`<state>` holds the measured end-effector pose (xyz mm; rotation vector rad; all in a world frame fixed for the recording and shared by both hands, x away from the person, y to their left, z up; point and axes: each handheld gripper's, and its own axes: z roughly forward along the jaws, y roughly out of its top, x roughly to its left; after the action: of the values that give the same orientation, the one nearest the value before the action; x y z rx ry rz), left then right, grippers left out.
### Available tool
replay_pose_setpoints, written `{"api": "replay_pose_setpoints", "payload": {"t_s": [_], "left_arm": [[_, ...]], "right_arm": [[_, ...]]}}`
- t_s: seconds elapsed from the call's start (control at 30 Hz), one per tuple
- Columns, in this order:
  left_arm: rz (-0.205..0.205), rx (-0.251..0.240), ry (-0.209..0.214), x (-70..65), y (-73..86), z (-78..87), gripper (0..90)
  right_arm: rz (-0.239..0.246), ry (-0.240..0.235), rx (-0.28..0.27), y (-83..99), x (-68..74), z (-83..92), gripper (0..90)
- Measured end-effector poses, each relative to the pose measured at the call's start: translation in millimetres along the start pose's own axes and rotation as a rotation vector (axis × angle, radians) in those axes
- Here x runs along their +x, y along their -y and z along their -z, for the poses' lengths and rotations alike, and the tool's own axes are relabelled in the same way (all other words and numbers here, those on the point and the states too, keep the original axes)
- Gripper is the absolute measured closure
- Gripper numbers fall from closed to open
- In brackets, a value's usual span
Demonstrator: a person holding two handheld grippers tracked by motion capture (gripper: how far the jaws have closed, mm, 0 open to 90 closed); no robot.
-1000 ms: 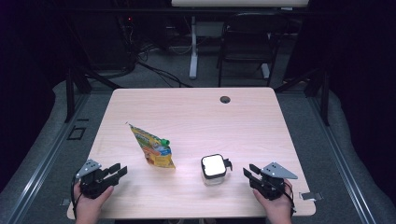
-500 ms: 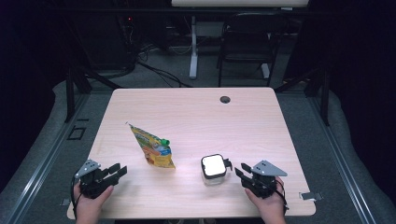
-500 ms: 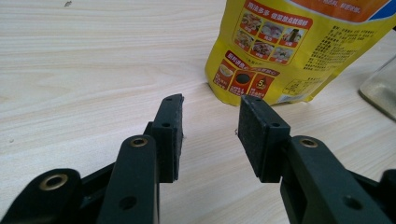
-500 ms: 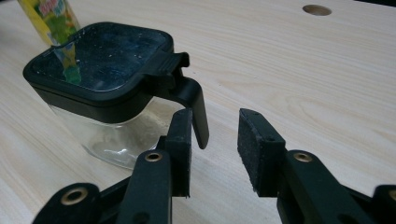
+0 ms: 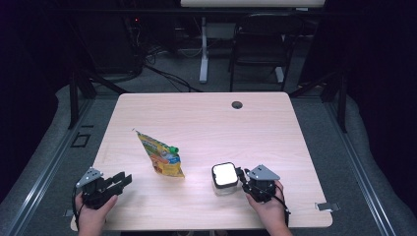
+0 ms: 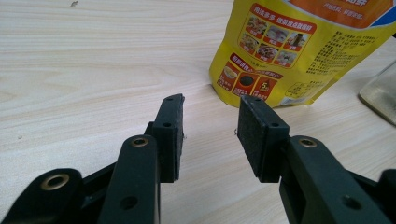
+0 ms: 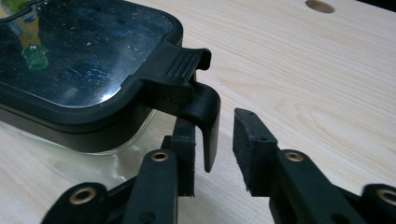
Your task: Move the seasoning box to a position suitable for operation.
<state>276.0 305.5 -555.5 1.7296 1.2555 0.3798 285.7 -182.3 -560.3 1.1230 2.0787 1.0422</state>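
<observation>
My right gripper [image 7: 212, 140] sits at the right side of the jar [image 5: 225, 178], and its jaws have just been closing with the lid's latch [image 7: 198, 93] hanging between them. One pad lies behind the tab, the other [image 7: 250, 140] is still a little off it, so nothing is gripped yet.

The jar stands near my edge of the table [image 5: 206, 118], just right of the pouch [image 5: 161, 155]. It looks to be clear glass under a black-rimmed lid [image 7: 84, 51]: stiff, probably heavy for its size, smooth-walled and breakable. I judge the ribbed plastic latch the best hold, since it is narrow and gives the pads some bite.

My left gripper [image 6: 210, 133] waits well left of the jar, jaws parted and empty, pointing at the pouch's lower corner without touching it.
</observation>
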Motion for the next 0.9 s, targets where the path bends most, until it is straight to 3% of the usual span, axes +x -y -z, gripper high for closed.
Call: {"api": "replay_pose_setpoints", "payload": {"t_s": [0.13,0.27,0.6,0.9], "left_arm": [[0.011,0.004,0.002,0.6,-0.1,-1.1,61.2],[0.004,0.001,0.002,-0.8,-0.3,-1.2,61.6],[0.000,0.008,0.005,-1.0,-0.6,-1.4,61.9],[0.001,0.008,0.006,-3.4,-0.3,-1.7,61.9]], "right_arm": [[0.017,0.014,-0.004,2.0,2.7,0.4,79.6],[-0.019,0.023,-0.005,2.8,3.1,0.6,82.9],[-0.052,0.040,0.011,3.2,0.2,3.3,84.9],[-0.049,0.057,0.045,2.3,1.5,8.4,85.3]]}}
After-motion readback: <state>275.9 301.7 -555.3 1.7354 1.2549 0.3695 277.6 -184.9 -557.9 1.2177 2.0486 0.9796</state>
